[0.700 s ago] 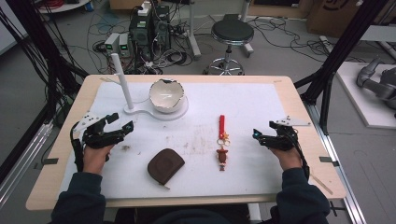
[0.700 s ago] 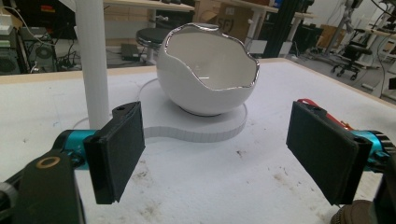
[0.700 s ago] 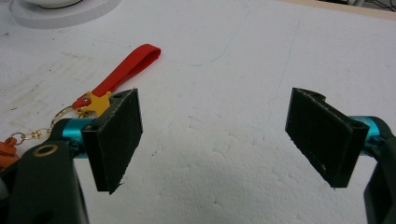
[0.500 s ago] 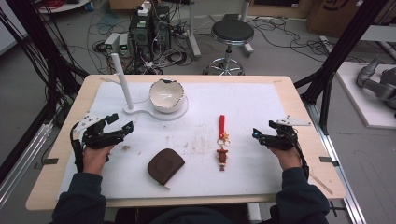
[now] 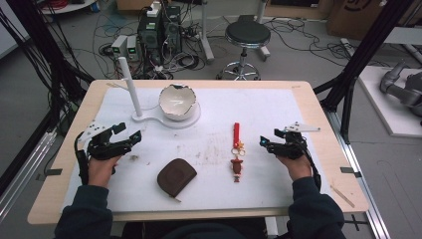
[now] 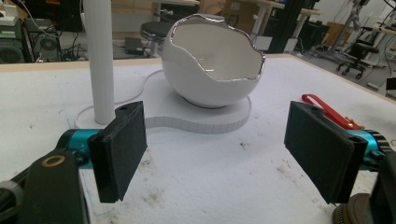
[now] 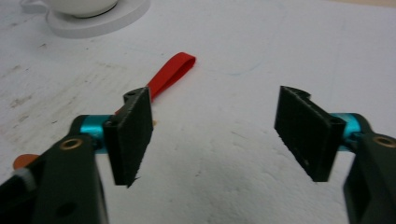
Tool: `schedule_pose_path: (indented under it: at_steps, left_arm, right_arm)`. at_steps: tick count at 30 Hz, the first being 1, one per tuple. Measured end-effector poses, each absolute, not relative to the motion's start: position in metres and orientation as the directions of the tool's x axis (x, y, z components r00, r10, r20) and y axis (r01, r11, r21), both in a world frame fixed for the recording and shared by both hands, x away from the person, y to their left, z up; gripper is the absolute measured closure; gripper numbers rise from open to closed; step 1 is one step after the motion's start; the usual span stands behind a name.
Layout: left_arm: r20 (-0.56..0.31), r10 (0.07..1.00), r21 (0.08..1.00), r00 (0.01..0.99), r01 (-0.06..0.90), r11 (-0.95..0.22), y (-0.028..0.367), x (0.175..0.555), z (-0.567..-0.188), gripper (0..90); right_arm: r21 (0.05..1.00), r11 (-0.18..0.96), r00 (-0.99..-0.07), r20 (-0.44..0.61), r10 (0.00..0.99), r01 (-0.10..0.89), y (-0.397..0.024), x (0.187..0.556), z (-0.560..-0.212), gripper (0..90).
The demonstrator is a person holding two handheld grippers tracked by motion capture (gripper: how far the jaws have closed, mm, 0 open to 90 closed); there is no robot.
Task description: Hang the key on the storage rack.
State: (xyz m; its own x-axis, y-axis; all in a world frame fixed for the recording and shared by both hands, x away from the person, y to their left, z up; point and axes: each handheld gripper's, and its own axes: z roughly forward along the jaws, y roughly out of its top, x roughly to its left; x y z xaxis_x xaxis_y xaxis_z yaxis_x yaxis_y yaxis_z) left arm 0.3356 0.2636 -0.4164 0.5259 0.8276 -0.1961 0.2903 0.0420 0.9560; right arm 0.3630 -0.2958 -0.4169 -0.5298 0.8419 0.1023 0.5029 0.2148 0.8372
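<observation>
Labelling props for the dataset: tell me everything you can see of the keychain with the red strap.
The keychain lies flat on the white mat, right of centre, between the brown pouch and the right claw. A red strap, which looks like fabric or rubber, forms its far end and points toward the back of the table. Below it come a small yellowish ring or charm, then a reddish-brown figure; details are too small to tell. Nothing touches it but the mat. The right claw stands open beside it, apart from it.
</observation>
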Motion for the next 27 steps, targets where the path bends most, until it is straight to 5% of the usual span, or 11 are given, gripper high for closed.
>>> schedule_pose_path:
  at_steps: [8,21,27]
  left_arm:
    - [-0.204,0.834,0.952,0.513,0.303,0.046,0.266,0.337,-0.419,21.2]
    - [-0.202,0.837,0.946,0.509,0.321,0.033,0.264,0.337,-0.421,21.8]
    - [-0.208,0.838,0.944,0.505,0.327,0.037,0.264,0.337,-0.422,21.7]
  right_arm:
    - [0.774,0.27,-0.598,0.169,0.783,0.572,-0.275,0.379,-0.433,57.4]
    - [0.742,0.299,-0.627,0.205,0.752,0.6,-0.235,0.412,-0.444,57.0]
    - [0.707,0.366,-0.631,0.146,0.762,0.605,-0.221,0.424,-0.447,65.5]
